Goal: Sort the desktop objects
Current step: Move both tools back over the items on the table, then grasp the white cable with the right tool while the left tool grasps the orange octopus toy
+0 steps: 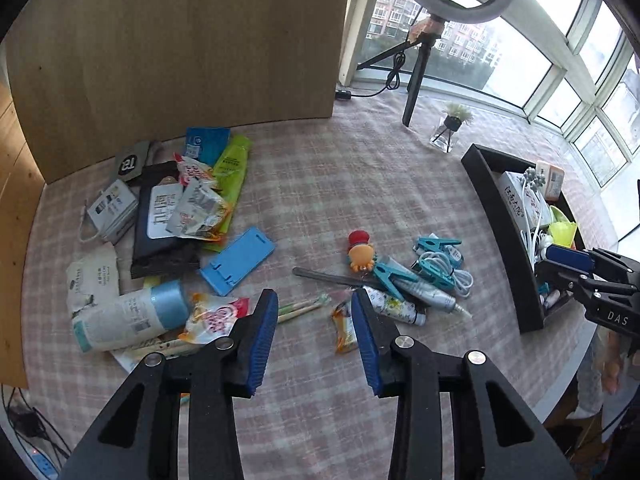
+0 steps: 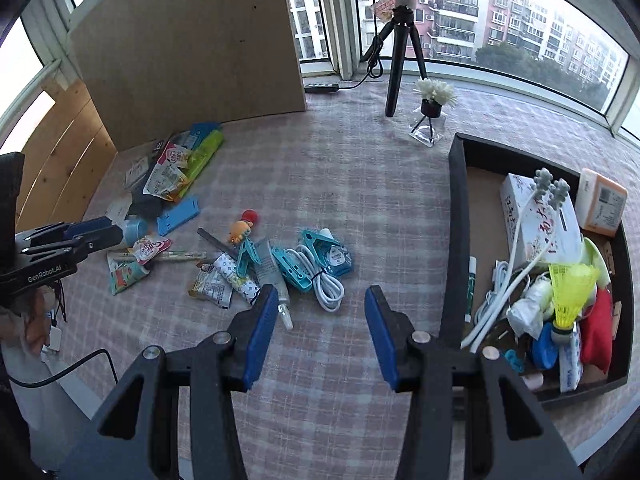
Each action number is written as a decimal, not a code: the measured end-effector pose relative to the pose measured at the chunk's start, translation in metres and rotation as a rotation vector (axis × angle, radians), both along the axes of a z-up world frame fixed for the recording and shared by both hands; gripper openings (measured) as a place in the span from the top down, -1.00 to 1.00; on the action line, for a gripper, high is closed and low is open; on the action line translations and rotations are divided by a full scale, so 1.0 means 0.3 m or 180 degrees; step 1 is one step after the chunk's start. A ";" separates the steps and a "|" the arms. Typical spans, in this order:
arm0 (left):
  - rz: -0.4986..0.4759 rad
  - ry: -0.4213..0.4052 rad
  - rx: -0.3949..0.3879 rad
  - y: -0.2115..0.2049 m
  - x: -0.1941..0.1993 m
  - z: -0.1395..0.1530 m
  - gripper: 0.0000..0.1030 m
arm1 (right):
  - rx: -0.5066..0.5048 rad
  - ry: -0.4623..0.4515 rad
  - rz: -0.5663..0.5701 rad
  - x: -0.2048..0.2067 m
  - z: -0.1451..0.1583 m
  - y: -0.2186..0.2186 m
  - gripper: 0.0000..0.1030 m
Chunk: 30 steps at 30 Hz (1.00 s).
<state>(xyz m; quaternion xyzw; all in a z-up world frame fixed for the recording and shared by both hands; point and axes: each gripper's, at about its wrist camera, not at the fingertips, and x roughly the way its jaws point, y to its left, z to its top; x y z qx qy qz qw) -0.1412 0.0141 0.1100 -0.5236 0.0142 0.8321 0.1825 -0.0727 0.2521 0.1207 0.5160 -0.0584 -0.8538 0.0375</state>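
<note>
Writing: "GenRobot.AI" on the left tool (image 2: 86, 236); "DAS" on the right tool (image 1: 568, 258); "T3" on a grey card (image 1: 129, 163).
Left tool: jaws apart, nothing between them.
Right tool: jaws apart, empty.
Clutter: teal clips (image 2: 296, 270), white cable (image 2: 326, 280), orange toy (image 2: 240, 230), blue stand (image 1: 238, 260) mid-worktop (image 2: 360, 184).
Tray (image 2: 456, 216): black, at 3 o'clock, holding a yellow shuttlecock (image 2: 570, 294).

Right gripper (image 2: 320, 300) hangs empty, jaws apart, over checked tablecloth (image 2: 360, 184), between scattered clutter and black tray (image 2: 458, 216).
</note>
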 end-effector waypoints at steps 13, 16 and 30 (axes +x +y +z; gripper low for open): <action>0.0031 -0.0560 -0.0238 0.219 -0.169 -0.249 0.31 | -0.0245 -0.0514 0.0591 -0.293 -0.186 0.009 0.31; 0.0035 -0.0659 -0.0231 0.214 -0.199 -0.288 0.31 | -0.0178 -0.0653 0.0619 -0.335 -0.240 -0.012 0.45; -0.0050 -0.0651 -0.0242 0.244 -0.236 -0.310 0.26 | 0.0185 -0.0794 0.0706 -0.383 -0.314 -0.037 0.63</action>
